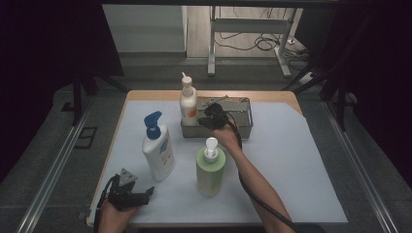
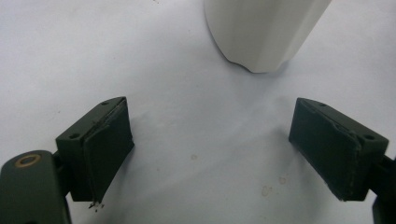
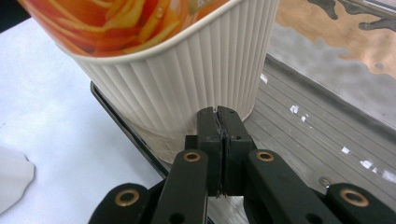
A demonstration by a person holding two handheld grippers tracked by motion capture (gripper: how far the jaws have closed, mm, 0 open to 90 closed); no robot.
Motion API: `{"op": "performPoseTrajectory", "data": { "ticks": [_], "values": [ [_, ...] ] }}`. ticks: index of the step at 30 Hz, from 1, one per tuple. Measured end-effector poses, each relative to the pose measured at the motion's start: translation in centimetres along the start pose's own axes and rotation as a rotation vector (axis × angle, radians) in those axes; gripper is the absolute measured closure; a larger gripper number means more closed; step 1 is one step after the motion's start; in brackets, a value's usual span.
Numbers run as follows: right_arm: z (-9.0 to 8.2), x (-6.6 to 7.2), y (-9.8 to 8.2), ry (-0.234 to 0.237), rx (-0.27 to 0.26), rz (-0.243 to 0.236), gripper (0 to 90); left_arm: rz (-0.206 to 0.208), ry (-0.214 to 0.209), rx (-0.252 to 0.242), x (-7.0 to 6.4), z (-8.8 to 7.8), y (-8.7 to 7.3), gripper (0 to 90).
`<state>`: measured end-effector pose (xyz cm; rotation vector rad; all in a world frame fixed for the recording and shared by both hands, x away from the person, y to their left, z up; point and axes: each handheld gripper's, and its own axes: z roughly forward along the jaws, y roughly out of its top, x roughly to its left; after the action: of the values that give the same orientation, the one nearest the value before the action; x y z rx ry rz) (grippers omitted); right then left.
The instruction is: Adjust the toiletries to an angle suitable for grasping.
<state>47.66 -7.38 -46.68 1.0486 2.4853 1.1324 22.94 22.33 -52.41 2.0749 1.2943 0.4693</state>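
White sheeting covers the table (image 1: 291,160), with a strip of bare wood showing along the far edge. Against that far edge, about midway along it, sits a metal tray (image 1: 245,127). A cream pump bottle with an orange label (image 1: 188,103) stands in the tray's left end, its ribbed base on the tray floor. The right gripper (image 1: 206,116) is over the tray just beside this bottle, its jaws pressed together with nothing between them, their tips right at the bottle's ribbed lower wall; whether they touch it I cannot tell. Nearer the middle of the table a green pump bottle (image 1: 210,171) stands directly in front of the tray, close beside the person's right forearm. To its left is a white bottle with a blue pump (image 1: 158,150). The left gripper (image 1: 145,193) rests near the front left corner, jaws spread wide apart over bare sheeting, pointing at the base of the white bottle, which stands clear of them.
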Motion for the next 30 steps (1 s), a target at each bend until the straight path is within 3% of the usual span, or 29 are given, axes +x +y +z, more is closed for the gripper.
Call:
{"op": "performPoseTrajectory", "data": {
  "ticks": [5, 15, 24, 30],
  "values": [
    [0.0, 0.0, 0.0, -0.001, 0.0, -0.006, 88.3, 0.0, 0.001, 0.0, 0.0, 0.0, 0.0, 12.7],
    [-0.5, 0.1, 0.1, -0.022, 0.015, -0.026, 78.1, 0.0, 0.001, -0.001, 0.0, 0.0, 0.0, 12.7],
    [-2.3, -0.2, 0.1, -0.027, -0.014, -0.028, 54.7, 0.0, 0.0, -0.001, 0.0, 0.0, 0.0, 12.7],
    [-3.5, 0.1, 0.1, -0.027, -0.034, -0.041, 44.2, 0.0, 0.001, -0.002, 0.0, 0.0, 0.0, 12.7]
  ]
}}
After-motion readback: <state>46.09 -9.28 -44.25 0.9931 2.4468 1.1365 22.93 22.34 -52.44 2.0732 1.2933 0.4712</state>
